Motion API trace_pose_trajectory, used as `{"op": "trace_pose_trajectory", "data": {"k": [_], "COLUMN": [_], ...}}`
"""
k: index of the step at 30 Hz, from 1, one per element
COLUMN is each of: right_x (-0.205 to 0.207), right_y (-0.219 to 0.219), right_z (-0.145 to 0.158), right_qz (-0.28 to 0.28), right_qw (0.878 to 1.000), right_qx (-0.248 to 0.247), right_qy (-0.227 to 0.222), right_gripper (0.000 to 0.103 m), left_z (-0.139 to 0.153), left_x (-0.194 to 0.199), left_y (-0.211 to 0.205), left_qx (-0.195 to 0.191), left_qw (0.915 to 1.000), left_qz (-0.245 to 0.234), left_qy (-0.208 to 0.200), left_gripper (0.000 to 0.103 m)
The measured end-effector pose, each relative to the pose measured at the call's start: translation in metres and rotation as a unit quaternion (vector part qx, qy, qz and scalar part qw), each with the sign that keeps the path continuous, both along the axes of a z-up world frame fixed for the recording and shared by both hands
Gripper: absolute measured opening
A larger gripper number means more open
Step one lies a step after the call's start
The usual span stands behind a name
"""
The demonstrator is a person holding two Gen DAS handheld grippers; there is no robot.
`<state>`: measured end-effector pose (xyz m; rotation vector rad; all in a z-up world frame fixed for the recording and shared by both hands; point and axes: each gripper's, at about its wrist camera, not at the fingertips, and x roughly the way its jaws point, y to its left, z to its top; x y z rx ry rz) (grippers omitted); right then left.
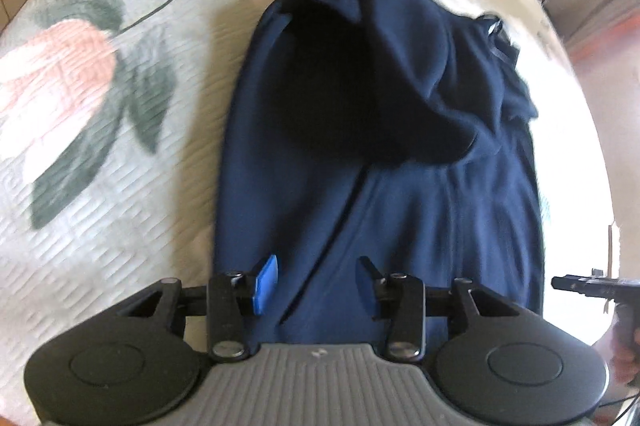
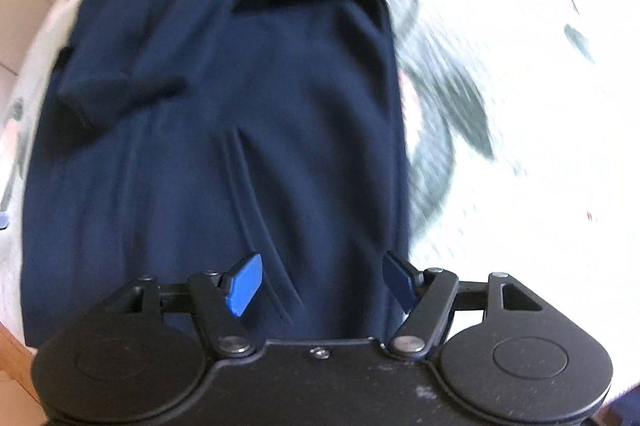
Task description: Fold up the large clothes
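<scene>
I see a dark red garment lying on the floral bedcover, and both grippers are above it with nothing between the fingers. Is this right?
Not quite: the garment is navy blue, as the left wrist view shows. The rest holds: it lies on the floral bedcover, with nothing held.

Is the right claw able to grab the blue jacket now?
Probably yes. The right claw hangs open right above the blue jacket, which lies flat on the flowered bedspread, with nothing between them.

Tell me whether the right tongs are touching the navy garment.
Cannot tell. In the right wrist view the right tongs stand open over the navy garment with nothing pinched, but no gap or contact shows plainly.
</scene>
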<state>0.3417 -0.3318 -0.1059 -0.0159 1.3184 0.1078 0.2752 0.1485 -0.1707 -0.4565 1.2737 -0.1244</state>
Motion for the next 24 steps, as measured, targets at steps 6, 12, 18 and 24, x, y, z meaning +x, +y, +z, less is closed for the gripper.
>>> {"op": "trace_pose_trajectory", "data": {"k": [6,12,18,24], "right_x": [-0.028,-0.054,-0.068,-0.077], "right_y": [-0.024,-0.047,-0.061,-0.051], "right_z": [-0.027,-0.038,-0.054,-0.062], "right_qz": [-0.054,-0.091,-0.122,-0.112], "right_qw": [0.997,0.992,0.985,0.987], "right_qx": [0.003,0.015,0.067,0.070], "right_qy": [0.052,0.082,0.101,0.093], "right_gripper": [0.081,0.081,0.081,0.082], "left_z": [-0.027,-0.053,-0.084,-0.089], "left_x": [-0.025,-0.056,-0.079,-0.088], "left_y": [0.018,0.038,0.053,0.052], "left_qx": [-0.006,-0.045,-0.134,-0.170], "left_qw": [0.9979,0.9930,0.9792,0.9750], "left_qz": [-0.010,0.002,0.049,0.063], "left_qy": [0.063,0.109,0.144,0.128], "left_gripper": [0.044,0.046,0.058,0.069]}}
